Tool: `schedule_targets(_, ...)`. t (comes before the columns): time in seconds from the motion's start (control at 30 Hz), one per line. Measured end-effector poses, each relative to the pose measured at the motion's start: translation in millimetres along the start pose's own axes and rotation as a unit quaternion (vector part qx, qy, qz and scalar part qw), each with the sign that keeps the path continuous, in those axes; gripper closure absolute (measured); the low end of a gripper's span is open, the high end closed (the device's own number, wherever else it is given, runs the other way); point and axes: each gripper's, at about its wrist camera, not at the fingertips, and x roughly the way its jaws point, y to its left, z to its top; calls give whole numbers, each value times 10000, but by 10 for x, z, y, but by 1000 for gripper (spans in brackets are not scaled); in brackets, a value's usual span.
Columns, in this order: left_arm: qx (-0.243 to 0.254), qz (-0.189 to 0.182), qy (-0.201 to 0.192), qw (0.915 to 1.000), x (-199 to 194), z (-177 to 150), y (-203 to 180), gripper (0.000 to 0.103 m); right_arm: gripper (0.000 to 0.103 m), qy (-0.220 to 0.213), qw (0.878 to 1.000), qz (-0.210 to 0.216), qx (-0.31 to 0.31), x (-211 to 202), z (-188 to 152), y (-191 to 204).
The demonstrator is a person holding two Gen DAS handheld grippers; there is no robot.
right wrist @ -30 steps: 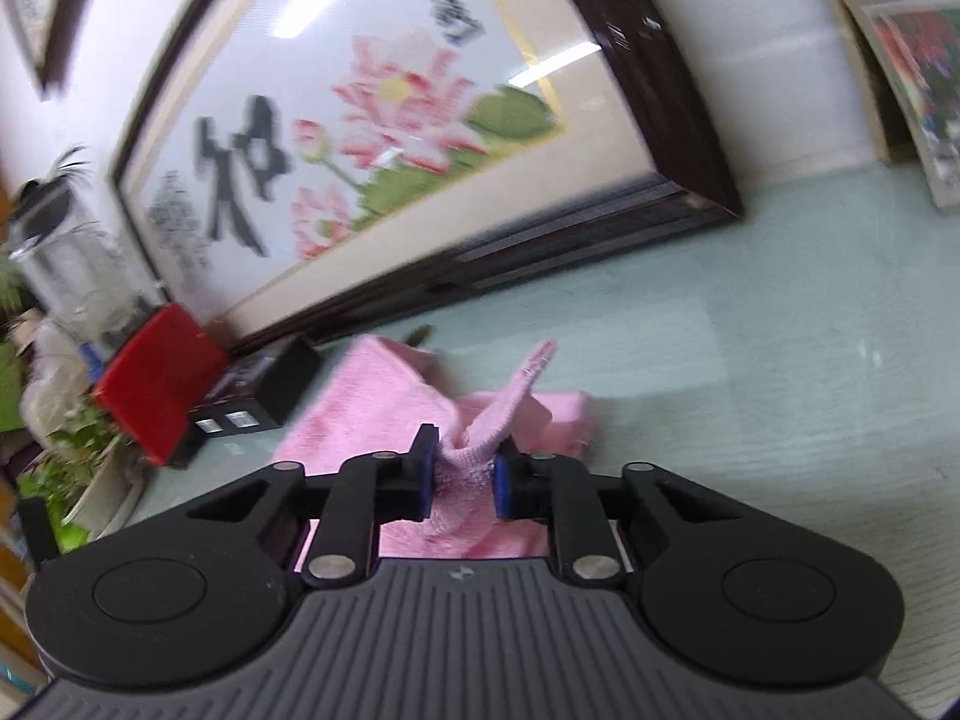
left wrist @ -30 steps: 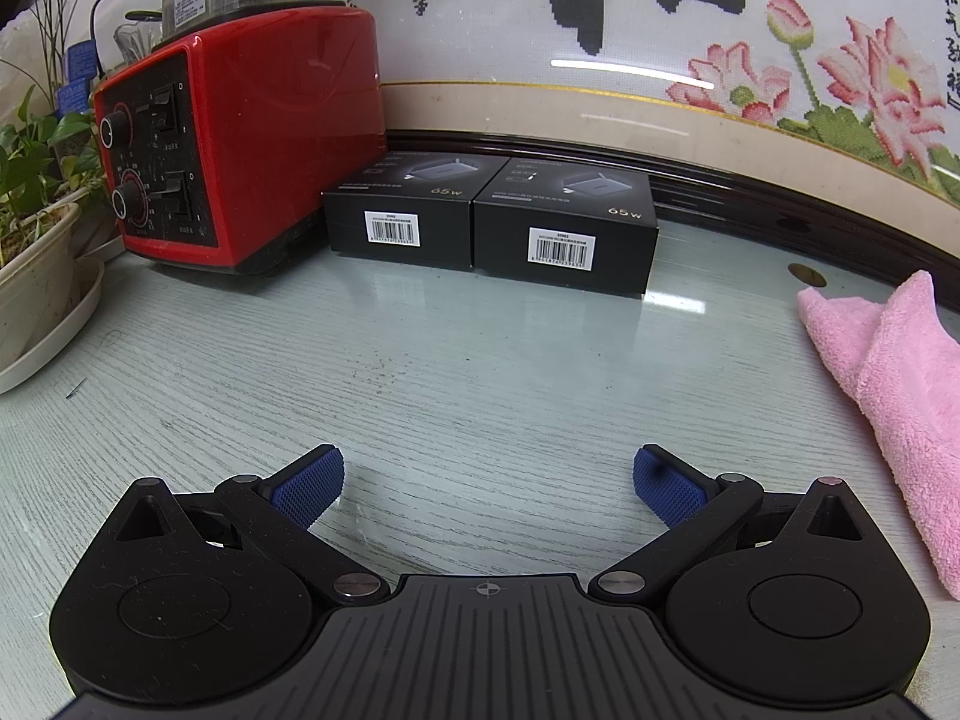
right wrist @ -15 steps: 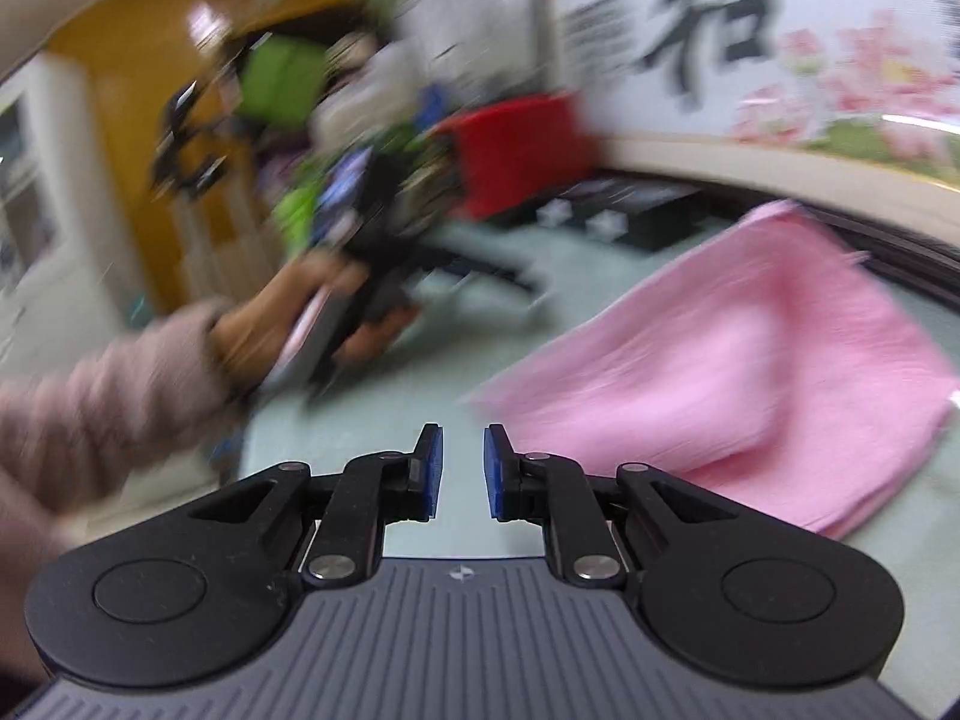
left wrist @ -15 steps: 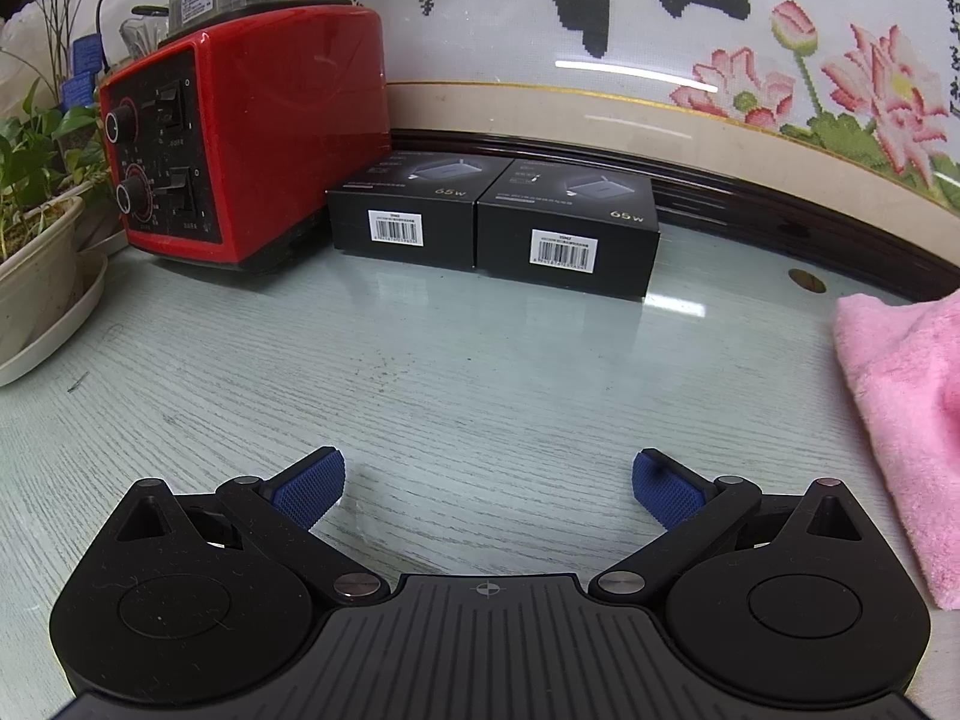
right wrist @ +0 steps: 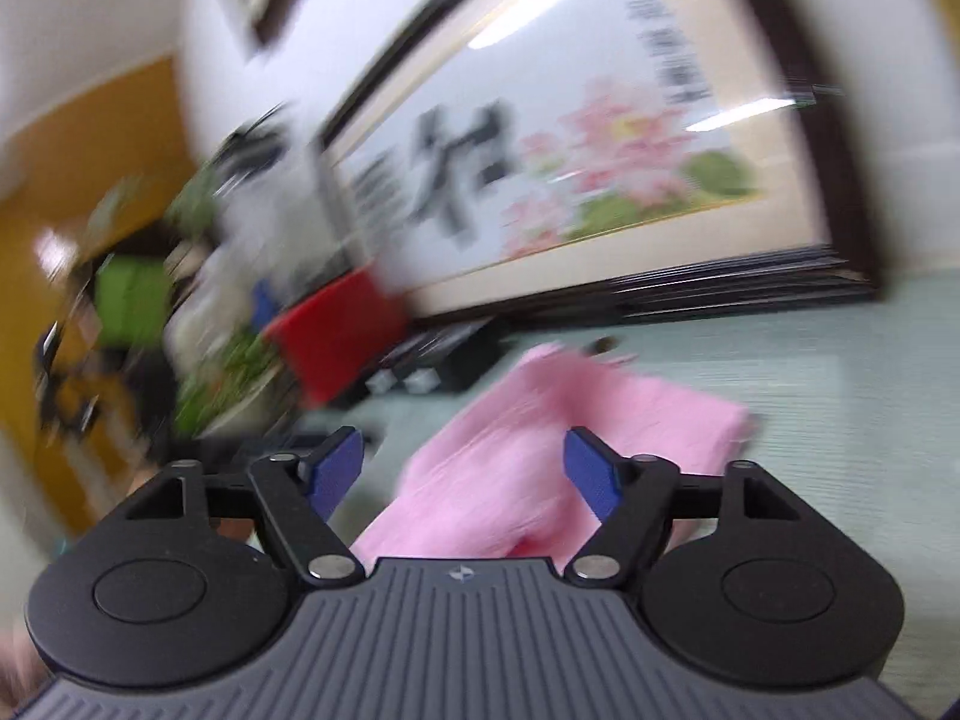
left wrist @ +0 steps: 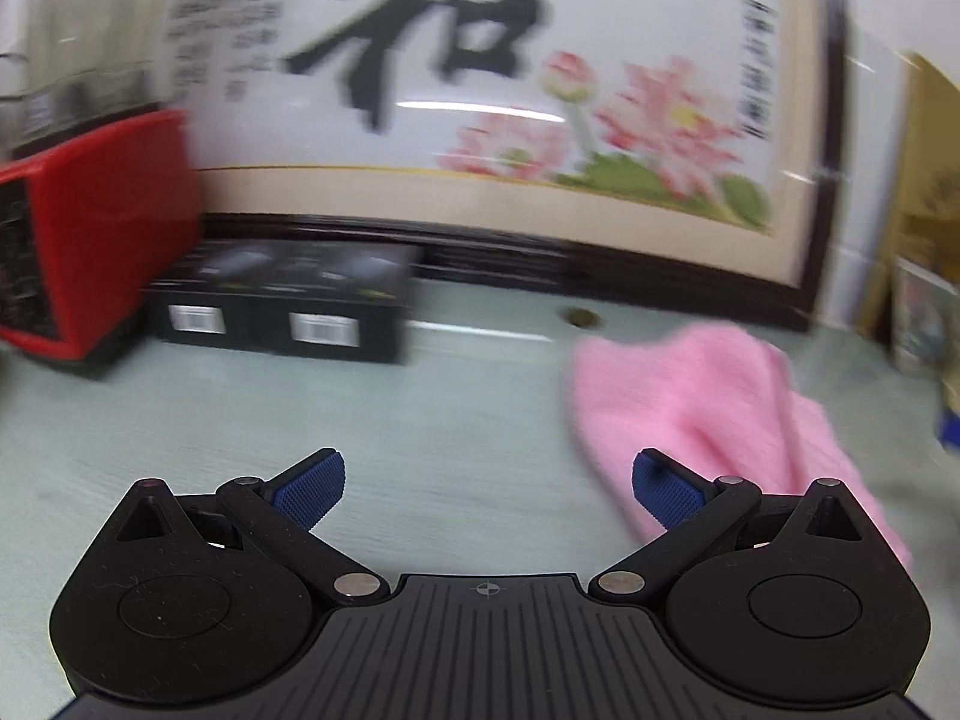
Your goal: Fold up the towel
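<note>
A pink towel (left wrist: 714, 402) lies folded over on the pale green table, to the right in the left wrist view. My left gripper (left wrist: 487, 483) stands open above bare table, its right fingertip at the towel's near left edge. In the right wrist view the same towel (right wrist: 540, 450) lies straight ahead and passes under the gap of my right gripper (right wrist: 463, 462). That gripper's jaws are opening and its blue pads do not press on the cloth. Both views are blurred by motion.
A red appliance (left wrist: 102, 234) and two black boxes (left wrist: 282, 300) stand at the back left. A large framed flower picture (left wrist: 492, 120) leans against the wall behind the table. A small coin-like disc (left wrist: 581, 318) lies just behind the towel. Plants (right wrist: 222, 378) crowd the far left.
My right gripper let go of the raised towel corner, swung about and spread its jaws over the towel. My left gripper swung right, bringing the towel further into its view.
</note>
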Motion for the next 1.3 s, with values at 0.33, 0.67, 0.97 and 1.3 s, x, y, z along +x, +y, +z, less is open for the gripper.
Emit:
schedule_targets(0.33, 1583, -67, -824, 9839, -192, -494, -748, 0, 16, 66, 9983, -517, 276, 45, -55, -203)
schedule_targets(0.67, 1620, -791, -644, 9815, -205, -579, -943, 3, 9, 133, 9971, -752, -66, 148, -52, -29)
schedule_targets(0.97, 1292, -1078, -453, 9847, -128, -566, -911, 57, 6, 161, 9949, -984, -154, 161, -65, 2)
schedule_targets(1.3, 1320, -1104, -941, 9806, -344, -625, -865, 96, 5, 149, 9916, -1285, 31, 170, -61, -103)
